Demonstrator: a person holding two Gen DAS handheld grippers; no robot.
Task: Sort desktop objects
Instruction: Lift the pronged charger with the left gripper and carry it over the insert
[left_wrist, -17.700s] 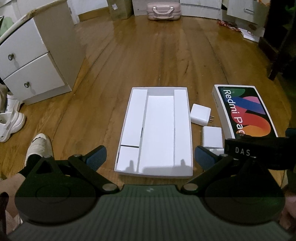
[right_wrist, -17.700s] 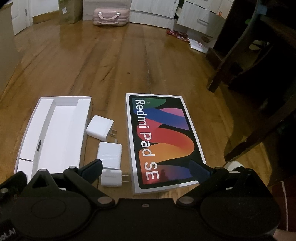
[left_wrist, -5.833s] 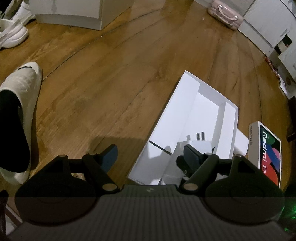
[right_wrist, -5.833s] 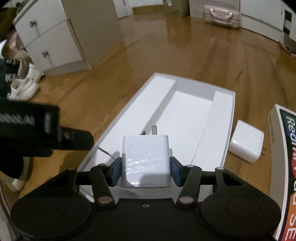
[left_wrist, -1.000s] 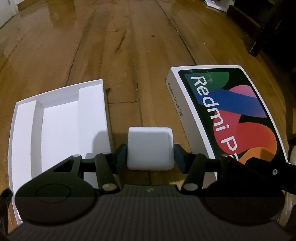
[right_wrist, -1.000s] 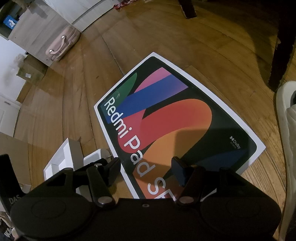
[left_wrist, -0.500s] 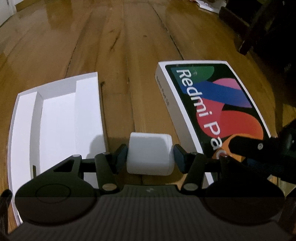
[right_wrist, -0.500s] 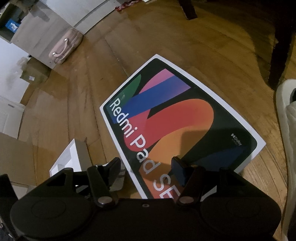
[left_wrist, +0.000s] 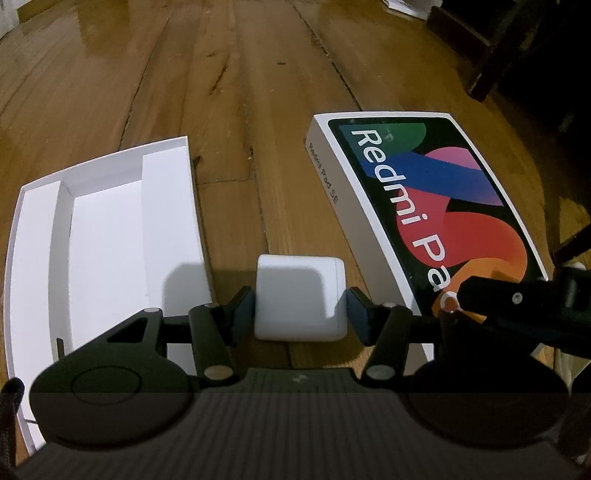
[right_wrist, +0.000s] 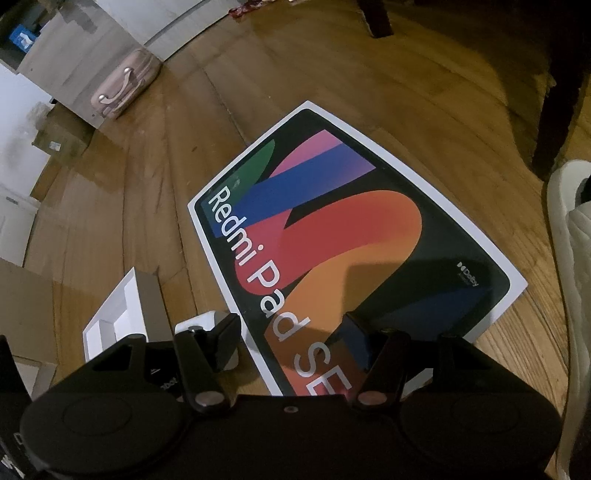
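Observation:
My left gripper (left_wrist: 300, 308) is shut on a white charger block (left_wrist: 300, 301) and holds it over the wooden floor, between the open white box tray (left_wrist: 107, 236) on the left and the Redmi Pad SE box lid (left_wrist: 436, 206) on the right. My right gripper (right_wrist: 291, 338) is open and empty, low over the near end of the lid (right_wrist: 354, 236). In the right wrist view the charger (right_wrist: 199, 323) and a corner of the tray (right_wrist: 110, 317) show at lower left. Part of the right gripper's body (left_wrist: 517, 306) shows in the left wrist view.
Dark furniture legs (right_wrist: 554, 110) stand at the right. A white shoe (right_wrist: 569, 258) lies at the right edge. A pink suitcase (right_wrist: 125, 85) and cardboard boxes (right_wrist: 55, 140) sit far back left, by white cabinets.
My left gripper, still holding the charger, has drifted a little; the tray and lid sit slightly lower and nearer in its view. My right gripper has edged lower over the lid.

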